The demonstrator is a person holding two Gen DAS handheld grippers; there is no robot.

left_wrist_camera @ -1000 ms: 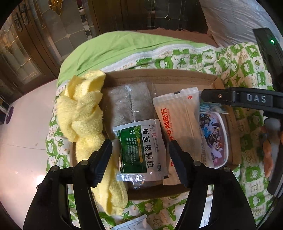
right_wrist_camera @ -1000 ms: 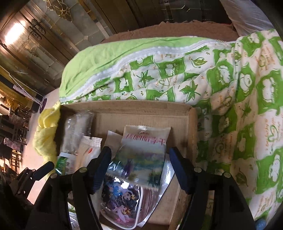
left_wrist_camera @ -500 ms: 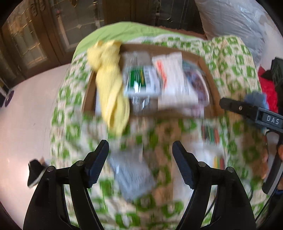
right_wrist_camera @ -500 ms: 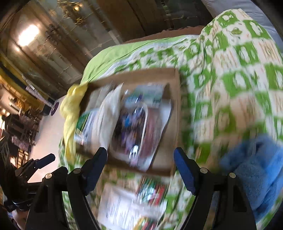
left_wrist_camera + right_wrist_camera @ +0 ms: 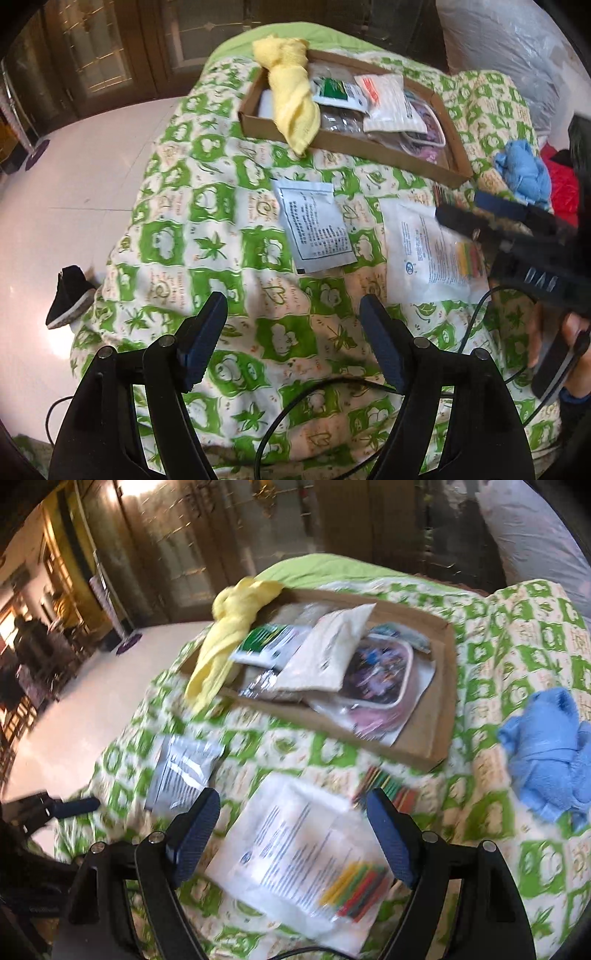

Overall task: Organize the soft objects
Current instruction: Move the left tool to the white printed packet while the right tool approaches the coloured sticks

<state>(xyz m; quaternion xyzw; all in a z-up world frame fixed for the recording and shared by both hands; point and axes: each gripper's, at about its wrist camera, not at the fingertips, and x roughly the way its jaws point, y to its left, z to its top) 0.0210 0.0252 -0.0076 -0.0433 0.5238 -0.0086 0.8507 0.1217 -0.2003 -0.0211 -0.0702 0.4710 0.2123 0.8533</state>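
Note:
A shallow cardboard tray (image 5: pixel 369 155) (image 5: pixel 439 716) lies on the green-patterned quilt. It holds a yellow towel (image 5: pixel 291 99) (image 5: pixel 225 638) draped over its left rim, a green sachet (image 5: pixel 334 90), a white pouch (image 5: pixel 388 103) and a cartoon-printed pack (image 5: pixel 376 675). On the quilt nearer me lie a silver sachet (image 5: pixel 314 225) (image 5: pixel 184 771) and a white packet with coloured sticks (image 5: pixel 424 251) (image 5: pixel 295 856). A blue towel (image 5: pixel 522 173) (image 5: pixel 550 753) is crumpled at the right. My left gripper (image 5: pixel 291 306) is open above bare quilt. My right gripper (image 5: pixel 291 801) hovers over the white packet, jaws opening, nothing gripped.
A black shoe (image 5: pixel 68 299) stands on the pale floor left of the bed. A black cable (image 5: pixel 295 406) runs across the quilt near me. A small pack of coloured sticks (image 5: pixel 388 786) lies by the tray's near edge. A grey plastic bag (image 5: pixel 509 55) and red cloth (image 5: pixel 561 184) sit at the right.
Both grippers have pulled back from the tray toward the near side of the bed. Their jaws stand wider. The loose packets and the blue towel have come into view.

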